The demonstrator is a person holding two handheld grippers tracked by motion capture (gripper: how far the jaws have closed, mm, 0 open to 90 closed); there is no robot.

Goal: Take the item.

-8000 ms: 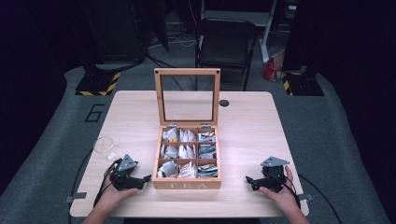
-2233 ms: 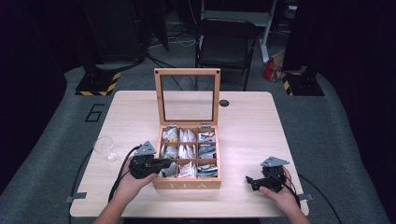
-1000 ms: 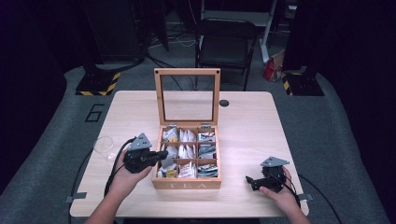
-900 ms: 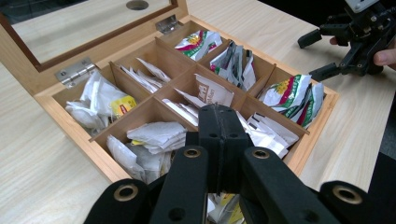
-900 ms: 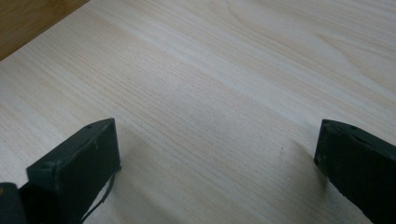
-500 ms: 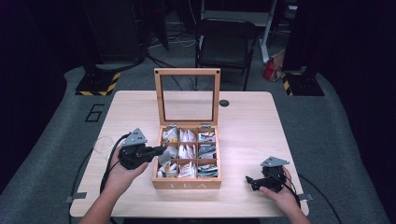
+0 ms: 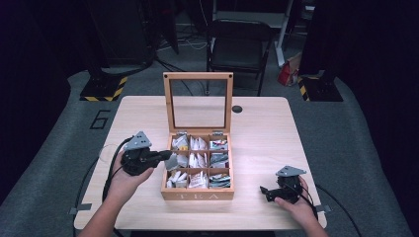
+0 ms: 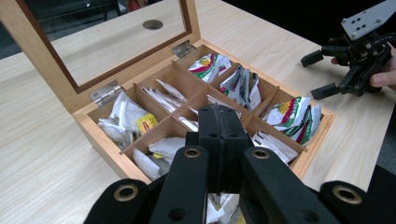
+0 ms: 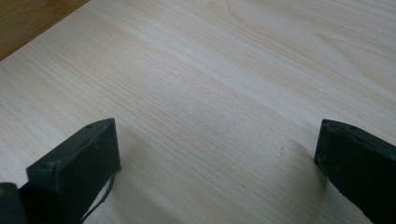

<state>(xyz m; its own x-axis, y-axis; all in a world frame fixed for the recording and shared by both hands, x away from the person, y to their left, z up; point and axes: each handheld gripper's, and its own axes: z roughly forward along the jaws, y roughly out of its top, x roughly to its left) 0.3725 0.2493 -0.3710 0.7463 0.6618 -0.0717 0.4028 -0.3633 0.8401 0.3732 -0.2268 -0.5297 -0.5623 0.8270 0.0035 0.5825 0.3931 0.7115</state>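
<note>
Tea sachet, small grey-white paper packet (image 7: 171, 161), sits pinched at the tip of the left gripper (image 7: 165, 156), mid-left of the high view, just over the left wall of the nine-compartment wooden tea box (image 7: 197, 195). In the left gripper view the two black jaws stand pressed together at frame centre, with white paper showing below them near the bottom edge; I take that for the same sachet, clamped. Box lid, a wood frame with a clear pane (image 7: 198, 101), stands upright behind the compartments. Other packets fill the cells: red-and-green printed ones (image 8: 210, 66) toward the upper centre of the left gripper view, plain white ones (image 8: 122, 114) at left.

Right gripper (image 7: 269, 192) rests low on the pale wooden table (image 7: 262, 123), lower right of the high view, held in the person's right hand (image 7: 296, 203). Its jaws stand wide apart with bare tabletop between them in the right gripper view; nothing held.

Judgement: step in hand looks like lifting one sachet out of the box. To do it well, keep the pinch firm, since thin paper slips and tears; raise it straight clear of the box wall before carrying it sideways, so it does not snag a divider or drag neighbours out. Destination cannot be told.
</note>
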